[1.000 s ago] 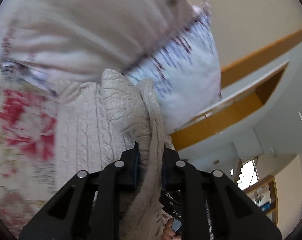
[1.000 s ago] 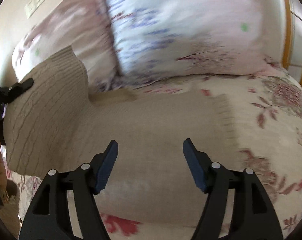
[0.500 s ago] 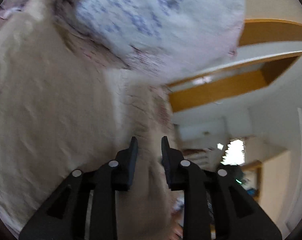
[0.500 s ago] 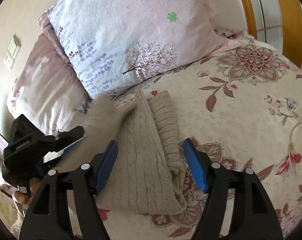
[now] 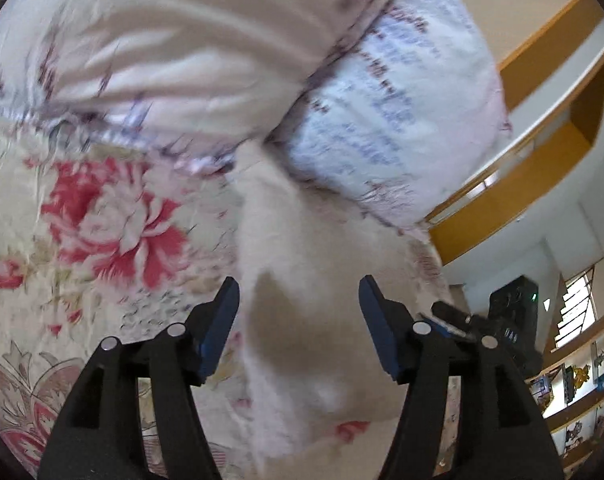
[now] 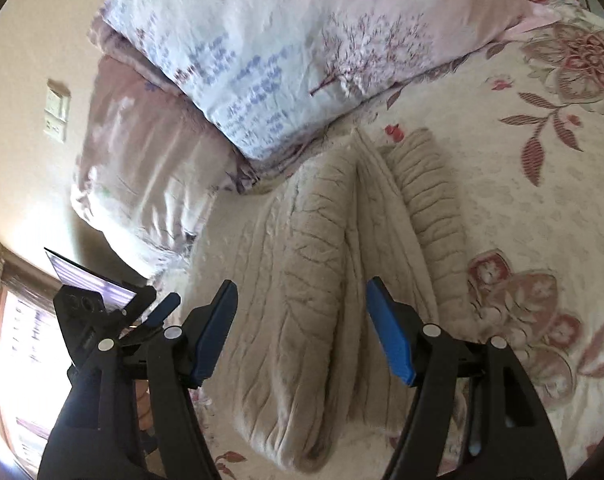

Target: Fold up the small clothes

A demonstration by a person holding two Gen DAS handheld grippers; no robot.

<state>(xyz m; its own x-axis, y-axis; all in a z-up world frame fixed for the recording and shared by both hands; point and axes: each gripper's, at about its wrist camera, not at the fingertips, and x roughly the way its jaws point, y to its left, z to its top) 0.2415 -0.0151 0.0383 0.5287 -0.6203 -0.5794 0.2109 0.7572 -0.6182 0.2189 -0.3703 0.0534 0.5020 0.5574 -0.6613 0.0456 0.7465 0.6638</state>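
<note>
A beige cable-knit sweater lies folded lengthwise on the floral bedspread, its far end against the pillows. My right gripper hovers open just above the sweater's near half, touching nothing. In the left wrist view the sweater is blurred. My left gripper is over it with its jaws opening; the cloth lies below and between the fingers but the pads do not press on it. The left gripper also shows at the sweater's left edge in the right wrist view.
Two pillows, one pale blue-pink and one mauve, lean at the head of the bed just beyond the sweater. A wall with a switch plate stands behind them. Wooden framing and shelves lie off the bed's side.
The left gripper was shut on the sweater's edge and held it up; it has laid the cloth down folded and its jaws have spread. The right gripper swung over the folded sweater.
</note>
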